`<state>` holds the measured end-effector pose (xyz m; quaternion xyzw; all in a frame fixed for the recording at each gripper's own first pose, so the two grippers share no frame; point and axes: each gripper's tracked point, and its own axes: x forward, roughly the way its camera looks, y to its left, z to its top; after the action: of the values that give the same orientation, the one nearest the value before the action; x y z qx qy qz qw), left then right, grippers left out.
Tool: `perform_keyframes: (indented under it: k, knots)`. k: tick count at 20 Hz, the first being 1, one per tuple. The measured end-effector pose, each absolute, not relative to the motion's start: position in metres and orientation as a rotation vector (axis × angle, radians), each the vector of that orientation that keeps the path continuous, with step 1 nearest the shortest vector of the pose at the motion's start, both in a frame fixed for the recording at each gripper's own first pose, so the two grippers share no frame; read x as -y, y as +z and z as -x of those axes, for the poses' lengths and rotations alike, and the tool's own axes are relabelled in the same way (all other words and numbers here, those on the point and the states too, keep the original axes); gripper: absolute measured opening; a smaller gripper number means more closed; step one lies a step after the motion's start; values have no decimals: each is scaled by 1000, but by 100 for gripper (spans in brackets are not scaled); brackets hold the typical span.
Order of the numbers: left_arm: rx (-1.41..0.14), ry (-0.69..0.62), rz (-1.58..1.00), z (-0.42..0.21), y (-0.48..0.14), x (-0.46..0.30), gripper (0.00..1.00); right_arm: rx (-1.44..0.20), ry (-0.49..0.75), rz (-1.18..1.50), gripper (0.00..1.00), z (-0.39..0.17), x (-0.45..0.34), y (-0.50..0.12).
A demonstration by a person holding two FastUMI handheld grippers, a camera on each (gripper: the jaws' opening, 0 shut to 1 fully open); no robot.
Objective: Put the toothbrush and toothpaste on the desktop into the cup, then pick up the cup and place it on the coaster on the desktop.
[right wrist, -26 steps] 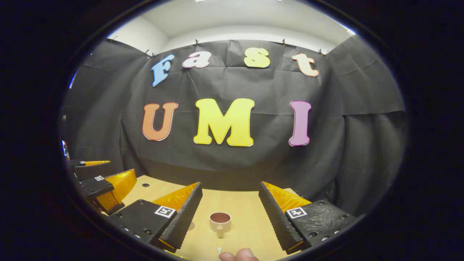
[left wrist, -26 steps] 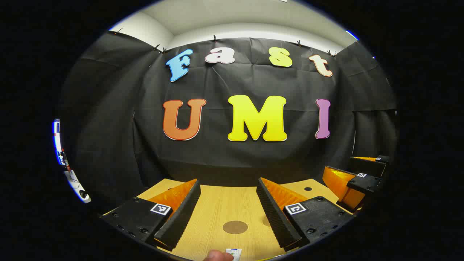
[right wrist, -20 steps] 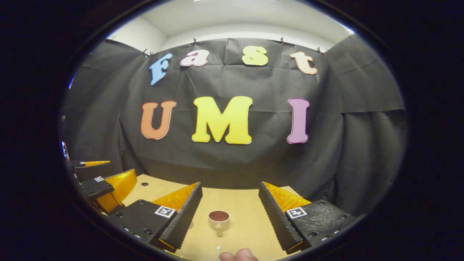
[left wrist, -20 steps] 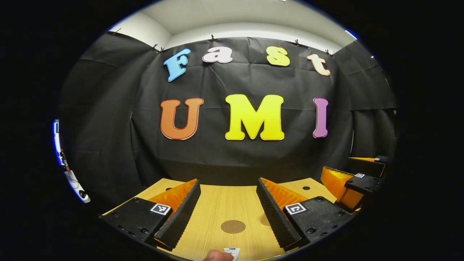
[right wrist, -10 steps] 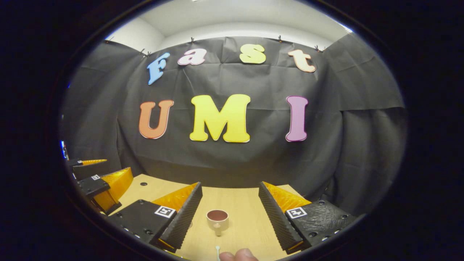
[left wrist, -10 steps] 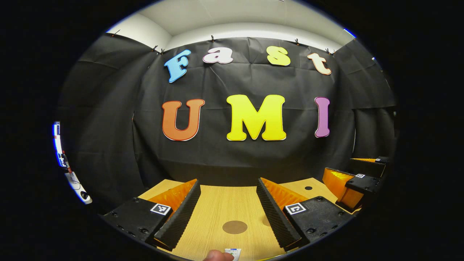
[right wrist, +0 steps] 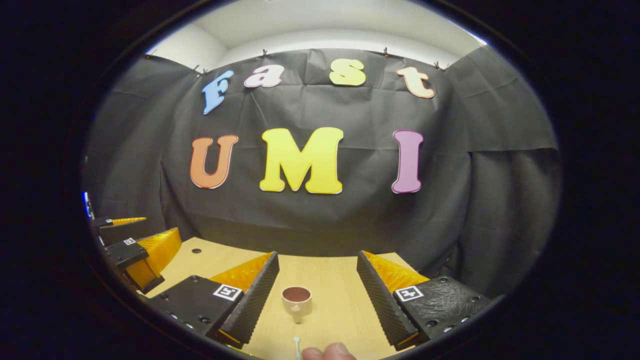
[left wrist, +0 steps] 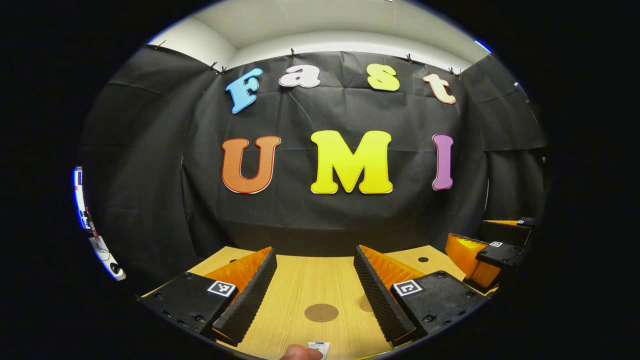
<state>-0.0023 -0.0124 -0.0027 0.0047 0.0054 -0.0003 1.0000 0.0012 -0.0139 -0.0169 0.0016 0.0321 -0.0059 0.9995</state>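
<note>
Pale wood desktop (left wrist: 300,295) stretches toward the black cloth wall as both grippers hang just above it, nothing yet lifted. Left gripper (left wrist: 315,287) has its fingers spread wide with nothing between them; ahead of them, flat on the wood, lies the round brown coaster (left wrist: 321,312). At the bottom edge of the left gripper view, a small white and blue end pokes in beside a fingertip (left wrist: 300,353), probably the toothpaste (left wrist: 319,347), though too little shows to be sure. Right gripper (right wrist: 317,290) is likewise splayed open and empty. Between its fingers, farther out on the desktop, stands the cup (right wrist: 296,300), upright, handle toward the camera, its inside dark and apparently empty. A thin white tip at the bottom of the right gripper view, beside another fingertip (right wrist: 330,351), may be the toothbrush (right wrist: 297,345); most of it is out of sight.

Risks from here, as a judgement: both items lie low and close under the grippers, so a grab made half blind could pinch only an end and let it swing or drop. The cup looks light, and a long toothbrush dropped in off centre or a knock from a finger could tip it. The cup could also land half off the coaster
</note>
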Motion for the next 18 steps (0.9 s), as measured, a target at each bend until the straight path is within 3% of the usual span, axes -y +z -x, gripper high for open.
perform_keyframes:
  k: [6,10,11,16,18]
  knots:
    - [-100,-19,-7,7,-36,16,98,-171,20,7,98,1,10,-53]
    - [-212,-27,-17,21,-77,15,99,-314,45,17,93,10,8,-100]
    - [-246,-32,-11,25,-88,17,99,-349,53,13,99,14,7,-110]
    - [-403,-63,0,52,-140,25,99,-536,88,18,93,34,2,-166]
    - [-460,-65,19,61,-158,24,99,-612,94,23,96,43,-1,-186]
